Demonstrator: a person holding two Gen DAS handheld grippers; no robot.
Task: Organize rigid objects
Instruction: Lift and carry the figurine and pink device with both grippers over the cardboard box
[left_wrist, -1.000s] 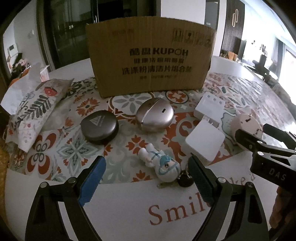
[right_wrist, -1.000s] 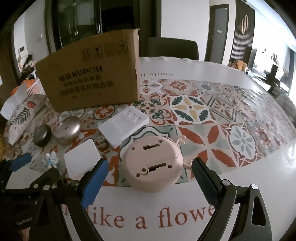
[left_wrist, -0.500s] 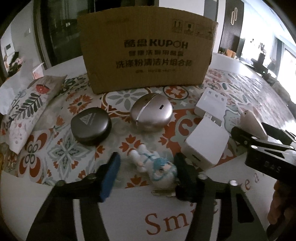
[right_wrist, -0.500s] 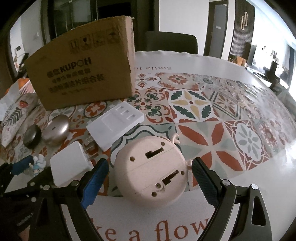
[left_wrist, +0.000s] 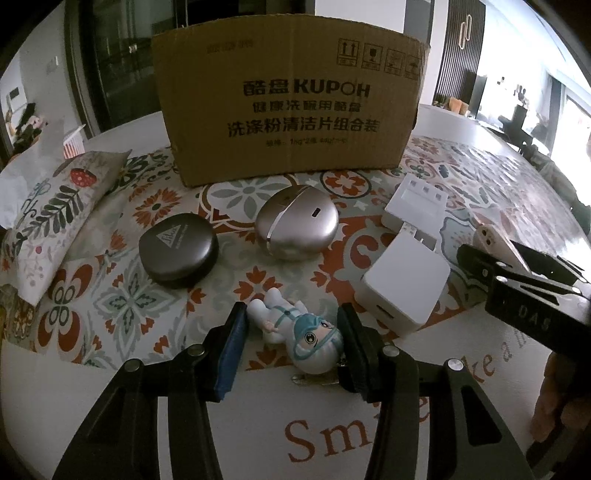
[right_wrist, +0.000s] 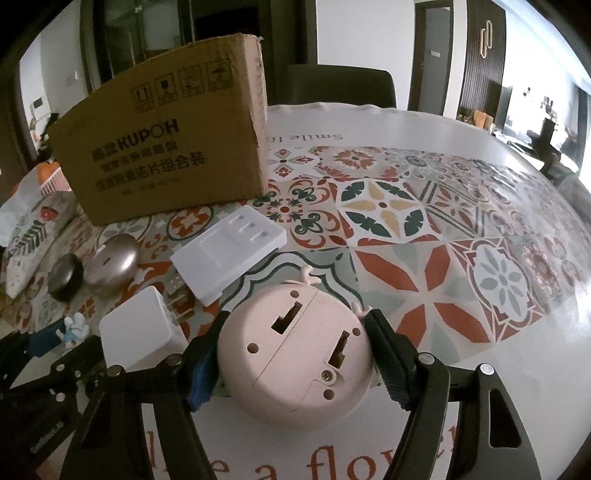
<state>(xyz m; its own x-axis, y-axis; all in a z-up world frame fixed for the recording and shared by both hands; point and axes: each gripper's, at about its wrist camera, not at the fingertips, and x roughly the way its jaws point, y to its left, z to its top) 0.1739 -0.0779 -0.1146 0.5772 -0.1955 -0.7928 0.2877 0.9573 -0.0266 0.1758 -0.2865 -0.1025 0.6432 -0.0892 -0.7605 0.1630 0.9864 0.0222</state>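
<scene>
Near the bench's front edge, the left tongs have narrowed around the lying figurine (gaps remain, not yet gripped), while the right tongs have clenched onto the pink round device, so both look near ready for lifting.

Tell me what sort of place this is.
Most likely a home dining area: a round table under a patterned tile-print tablecloth, a dark upholstered dining chair behind it, and a doorway in white walls opening onto further rooms.

Patterned tile-print tablecloth with red lettering, floral fabric pouch at its left edge, dark chair behind the table, glass-door cabinet beyond
</scene>
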